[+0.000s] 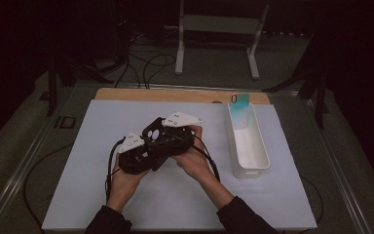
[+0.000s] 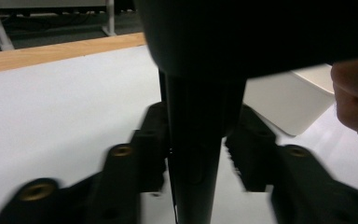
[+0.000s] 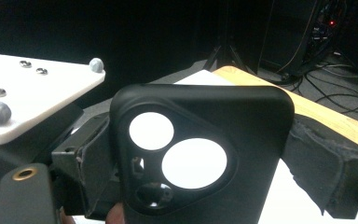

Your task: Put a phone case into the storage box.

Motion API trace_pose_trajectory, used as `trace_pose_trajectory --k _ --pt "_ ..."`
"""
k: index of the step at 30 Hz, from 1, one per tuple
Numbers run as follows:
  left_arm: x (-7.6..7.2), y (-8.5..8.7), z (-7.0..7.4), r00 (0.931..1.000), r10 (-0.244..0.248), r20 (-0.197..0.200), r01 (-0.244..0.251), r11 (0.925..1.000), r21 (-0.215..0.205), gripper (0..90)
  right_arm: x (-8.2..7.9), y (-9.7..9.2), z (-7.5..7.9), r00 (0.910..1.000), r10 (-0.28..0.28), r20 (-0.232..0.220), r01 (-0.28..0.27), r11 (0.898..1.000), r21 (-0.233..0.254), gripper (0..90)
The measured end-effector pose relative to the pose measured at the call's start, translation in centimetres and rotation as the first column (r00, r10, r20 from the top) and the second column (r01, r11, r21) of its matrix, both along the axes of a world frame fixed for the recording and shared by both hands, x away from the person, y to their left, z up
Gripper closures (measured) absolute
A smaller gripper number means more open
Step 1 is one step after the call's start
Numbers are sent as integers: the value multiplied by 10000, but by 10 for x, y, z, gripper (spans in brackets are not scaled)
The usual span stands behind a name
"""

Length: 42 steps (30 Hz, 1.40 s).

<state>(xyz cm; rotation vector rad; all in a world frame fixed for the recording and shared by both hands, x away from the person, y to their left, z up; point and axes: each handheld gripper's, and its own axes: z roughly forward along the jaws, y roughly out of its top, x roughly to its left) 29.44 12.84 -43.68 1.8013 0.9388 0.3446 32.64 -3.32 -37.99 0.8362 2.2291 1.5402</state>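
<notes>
A black phone case (image 1: 152, 132) with round camera cut-outs is held above the middle of the white mat (image 1: 92, 195). In the right gripper view the phone case (image 3: 200, 154) stands upright between the two padded jaws, and my right gripper (image 3: 205, 158) is shut on its sides. In the left gripper view the same phone case (image 2: 196, 140) is seen edge-on between the jaws of my left gripper (image 2: 196, 149); those jaws stand a little apart from it and look blurred. Both grippers meet at the case, the left gripper (image 1: 148, 151) lower left and the right gripper (image 1: 163, 134) upper right.
A long white bin (image 1: 246, 146) lies on the right of the mat, with a teal object (image 1: 240, 100) propped at its far end. A wooden strip (image 1: 175, 95) borders the mat's far edge. Cables and a white stand (image 1: 219, 29) are on the floor beyond.
</notes>
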Motion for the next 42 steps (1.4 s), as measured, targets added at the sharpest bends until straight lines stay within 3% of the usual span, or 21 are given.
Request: trace_pose_trajectory --k 9,16,25,42 --pt "-1 6 0 9971 738 176 -739 9972 77 164 1 -2 1 9999 -81 70 81 10000 -4 139" --pt "-3 9 -1 9946 954 420 -973 9942 458 21 1 -3 1 9999 -119 88 119 9999 -6 139" --pt "-6 11 -1 9871 1247 1004 -1346 9860 988 0 1 -3 1 9999 -108 126 109 9999 -24 138" --pt "-16 28 -2 9795 1389 1459 -1549 9824 1043 0 1 -4 1 9998 -184 96 184 9998 -4 139"
